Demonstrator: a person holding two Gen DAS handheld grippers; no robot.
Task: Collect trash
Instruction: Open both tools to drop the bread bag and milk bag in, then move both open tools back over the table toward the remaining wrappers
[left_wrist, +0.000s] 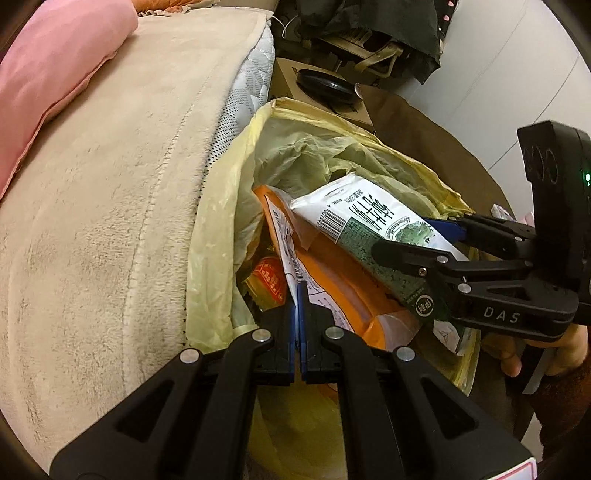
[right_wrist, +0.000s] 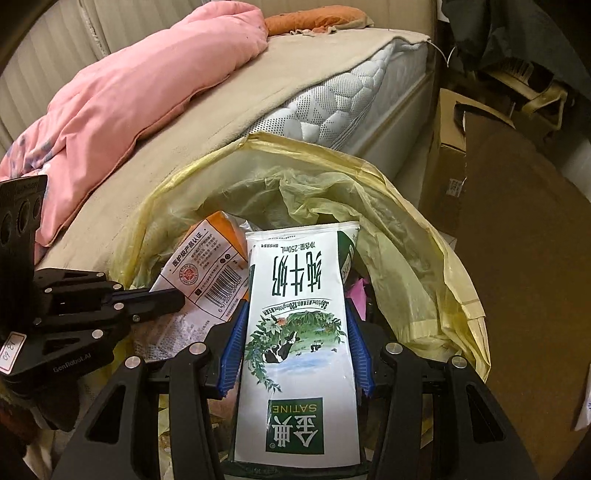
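My right gripper (right_wrist: 295, 354) holds a white and green milk carton (right_wrist: 299, 332) between its blue pads (right_wrist: 233, 350), which press its two long sides. The carton's far end reaches over the open mouth of the yellow trash bag (right_wrist: 424, 251). From the left wrist view I see the same carton (left_wrist: 373, 229) lying slanted above the trash already in the bag (left_wrist: 221, 221), with the right gripper (left_wrist: 413, 240) clamped on it from the right.

My left gripper (left_wrist: 298, 295) has its jaws fully together with nothing between them that I can see; its tips sit over an orange and white wrapper (left_wrist: 332, 295) inside the bag. In the right wrist view the left gripper (right_wrist: 177, 299) comes in from the left, its tip against that wrapper (right_wrist: 207, 266).

The bag stands just beside the bed (right_wrist: 295, 74), where a pink quilt (right_wrist: 147, 92) lies. A cardboard box (right_wrist: 447, 147) stands beyond the bag.
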